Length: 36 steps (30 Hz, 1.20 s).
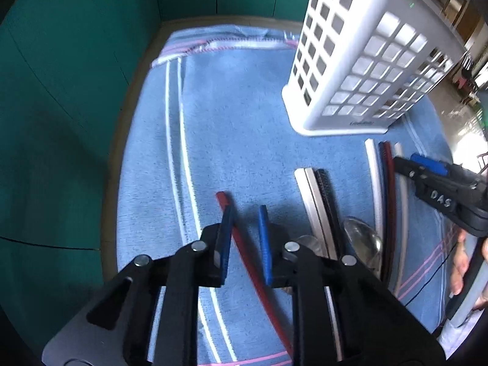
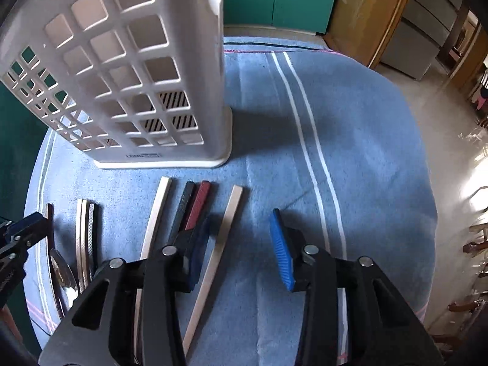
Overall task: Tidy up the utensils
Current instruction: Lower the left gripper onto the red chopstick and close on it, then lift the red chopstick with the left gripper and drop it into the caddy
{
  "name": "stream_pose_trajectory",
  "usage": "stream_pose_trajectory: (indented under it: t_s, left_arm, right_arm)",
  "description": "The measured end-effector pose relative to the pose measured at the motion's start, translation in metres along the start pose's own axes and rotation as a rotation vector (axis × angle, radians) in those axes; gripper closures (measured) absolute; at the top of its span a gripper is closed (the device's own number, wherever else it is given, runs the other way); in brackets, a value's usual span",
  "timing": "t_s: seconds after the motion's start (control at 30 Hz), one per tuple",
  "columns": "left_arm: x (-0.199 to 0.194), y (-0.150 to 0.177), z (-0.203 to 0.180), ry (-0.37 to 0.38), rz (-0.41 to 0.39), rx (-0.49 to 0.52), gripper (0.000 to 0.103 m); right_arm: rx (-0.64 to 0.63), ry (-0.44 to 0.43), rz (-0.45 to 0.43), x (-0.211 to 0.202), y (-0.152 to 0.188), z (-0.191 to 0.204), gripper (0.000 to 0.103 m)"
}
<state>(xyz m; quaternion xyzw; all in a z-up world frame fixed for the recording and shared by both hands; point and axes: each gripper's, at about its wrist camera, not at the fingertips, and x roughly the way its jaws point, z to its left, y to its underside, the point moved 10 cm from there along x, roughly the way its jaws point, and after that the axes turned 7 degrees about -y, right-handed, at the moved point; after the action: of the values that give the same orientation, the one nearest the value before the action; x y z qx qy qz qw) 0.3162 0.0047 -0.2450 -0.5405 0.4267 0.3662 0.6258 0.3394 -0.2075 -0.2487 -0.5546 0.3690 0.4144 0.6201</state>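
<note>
A blue towel (image 1: 244, 128) with white stripes covers the table (image 1: 134, 128). Pink lines run along the towel's near edge. Green walls (image 1: 61, 91) stand behind the table's far edge and left edge. Past the right edge are a shiny floor (image 2: 442, 128) and a brown wooden door (image 2: 366, 15).

The left tool (image 1: 244, 238) hangs over the near part of the towel. Its blue pads are apart and it holds nothing. A long dark red handle (image 1: 244, 253) lies on the towel between the pads. The right tool (image 2: 241, 244) is wide open too, with nothing in it. A pale silver handle (image 2: 218, 250) lies between its pads.

More handles lie side by side near the middle: white, black, red and silver ones (image 2: 158, 213). A shiny spoon (image 1: 363, 241) rests among them. Farther back, a tall white basket (image 2: 128, 70) with square holes stands upright on the towel.
</note>
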Motion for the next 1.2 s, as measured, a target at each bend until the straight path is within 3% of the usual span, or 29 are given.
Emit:
stream_pose_trajectory:
  t_s: [0.17,0.23,0.27,0.3,0.43,0.63,0.73,0.8,0.93,1.07,1.2]
  left_arm:
    - [0.004,-0.004,0.000,-0.030,0.010,-0.010,0.086]
    - [0.003,-0.004,0.000,-0.028,0.018,-0.011,0.076]
    - [0.003,-0.004,0.000,-0.022,0.018,-0.015,0.062]
    - [0.002,-0.005,0.003,-0.033,0.010,-0.018,0.057]
    - [0.005,-0.005,0.010,-0.050,0.013,-0.034,0.057]
    - [0.019,-0.009,0.009,-0.082,0.034,-0.020,0.062]
    - [0.020,-0.012,0.006,-0.083,0.034,-0.008,0.076]
    - [0.020,-0.014,0.004,-0.070,0.032,-0.007,0.093]
    - [0.019,-0.015,0.002,-0.020,0.021,-0.042,0.096]
    - [-0.008,-0.017,0.003,-0.006,-0.047,-0.056,0.097]
    - [-0.071,-0.026,0.004,0.023,-0.182,-0.053,0.097]
  right_arm:
    - [-0.008,-0.014,0.001,0.003,-0.004,0.003,0.069]
    - [-0.004,-0.018,0.004,-0.002,-0.004,0.007,0.073]
    - [0.002,-0.025,0.005,-0.003,-0.004,0.007,0.073]
    - [0.005,-0.029,0.005,-0.004,-0.005,0.006,0.073]
    - [0.000,-0.026,0.009,-0.004,-0.005,0.005,0.072]
    - [-0.008,-0.007,0.015,0.009,-0.009,0.017,0.072]
    - [-0.018,-0.006,0.019,0.013,-0.012,0.023,0.073]
    - [-0.030,-0.020,0.016,0.015,-0.013,0.030,0.091]
    - [-0.031,-0.067,0.015,0.013,-0.009,0.043,0.095]
    - [-0.035,-0.078,-0.050,-0.017,-0.006,0.048,0.096]
    - [-0.057,-0.116,-0.158,-0.078,-0.002,0.060,0.096]
